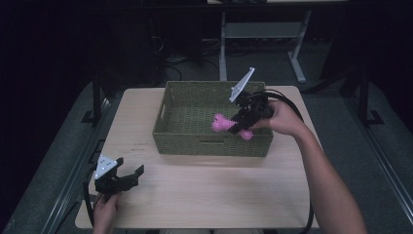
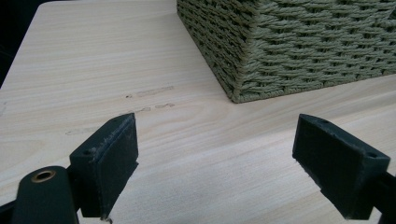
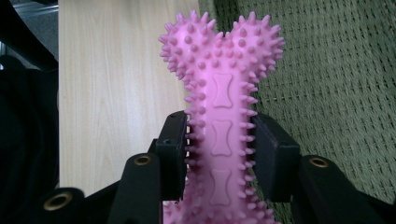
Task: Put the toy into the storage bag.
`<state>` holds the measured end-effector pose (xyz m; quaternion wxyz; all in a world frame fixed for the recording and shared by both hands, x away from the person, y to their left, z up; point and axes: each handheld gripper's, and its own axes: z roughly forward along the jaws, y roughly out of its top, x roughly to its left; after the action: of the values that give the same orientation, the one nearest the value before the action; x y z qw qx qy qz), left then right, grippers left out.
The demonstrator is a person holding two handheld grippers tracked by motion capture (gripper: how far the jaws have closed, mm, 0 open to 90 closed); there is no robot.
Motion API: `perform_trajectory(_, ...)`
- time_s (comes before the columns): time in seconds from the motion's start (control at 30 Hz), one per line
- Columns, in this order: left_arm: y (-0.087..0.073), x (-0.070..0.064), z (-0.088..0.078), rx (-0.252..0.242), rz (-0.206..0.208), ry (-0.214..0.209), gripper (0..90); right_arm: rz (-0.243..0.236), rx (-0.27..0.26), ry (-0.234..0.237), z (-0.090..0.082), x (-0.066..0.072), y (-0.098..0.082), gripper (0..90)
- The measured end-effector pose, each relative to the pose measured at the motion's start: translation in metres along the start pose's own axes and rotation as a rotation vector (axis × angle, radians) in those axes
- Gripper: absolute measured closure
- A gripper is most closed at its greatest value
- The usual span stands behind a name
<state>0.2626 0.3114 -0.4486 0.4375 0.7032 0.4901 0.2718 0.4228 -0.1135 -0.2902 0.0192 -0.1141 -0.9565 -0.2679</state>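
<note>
A pink spiky bone-shaped toy (image 1: 223,124) hangs over the right part of a green woven basket (image 1: 170,131), and my right gripper (image 1: 239,123) is shut on its shaft. In the right gripper view both black pads press the toy (image 3: 221,126) at its middle, with its knobbed end pointing away. My left gripper (image 1: 127,176) rests low over the table's near left corner, held by a hand. Its jaws stand wide apart with nothing between them (image 2: 215,163), and the basket's near corner (image 2: 243,70) lies ahead of it.
The light wooden table (image 1: 209,190) carries the basket at its far middle. A cable trails from the right gripper along the table's right edge. Metal desk legs and dark floor lie beyond the table.
</note>
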Motion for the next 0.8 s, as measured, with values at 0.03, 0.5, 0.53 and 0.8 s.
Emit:
perform_trajectory(0.03,0.0,0.0,0.0,0.0,0.0,0.0,13.8,0.004,0.013,-0.006,0.001,-0.002,0.001,58.3)
perform_trajectory(0.5,0.0,0.0,0.0,-0.002,-0.001,0.0,13.9,0.041,0.04,0.004,0.016,-0.023,0.007,58.2)
perform_trajectory(0.53,0.0,0.0,0.001,-0.002,0.001,0.0,13.8,0.05,0.044,0.003,0.017,-0.024,0.007,58.2)
perform_trajectory(0.8,0.001,0.0,0.001,-0.001,0.0,-0.002,13.9,0.079,0.049,0.009,0.023,-0.038,0.004,58.2)
